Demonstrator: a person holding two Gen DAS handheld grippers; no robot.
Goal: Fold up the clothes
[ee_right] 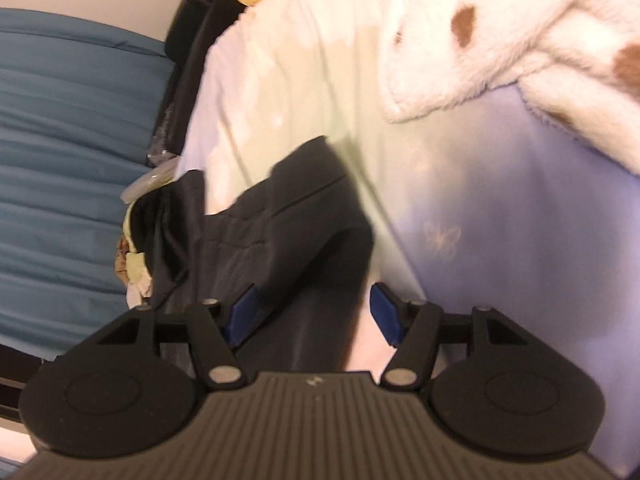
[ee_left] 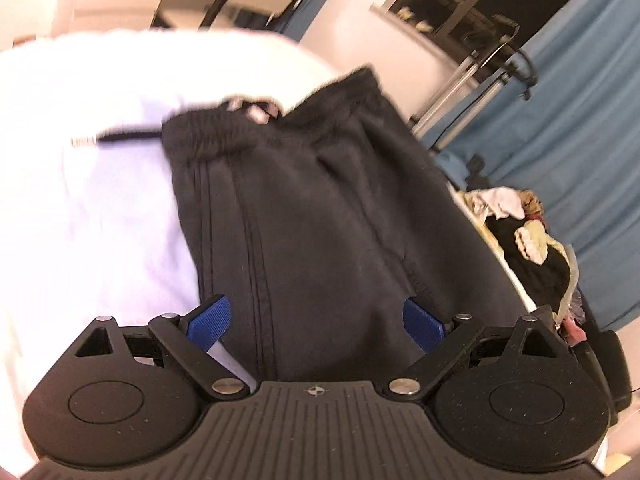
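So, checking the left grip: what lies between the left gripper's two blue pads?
Dark sweatpants fabric fills the gap in the left gripper, in the left wrist view.

One pair of dark trousers [ee_left: 320, 208] lies on one pale sheet [ee_left: 100, 208], with one drawstring [ee_left: 120, 138] showing at the waistband. One white fleece [ee_right: 520, 40] with brown spots lies on the sheet. One heap of mixed clothes [ee_left: 528, 236] sits at the bed's edge. Two grippers, left [ee_left: 318, 320] and right [ee_right: 316, 312], each show two blue pads.
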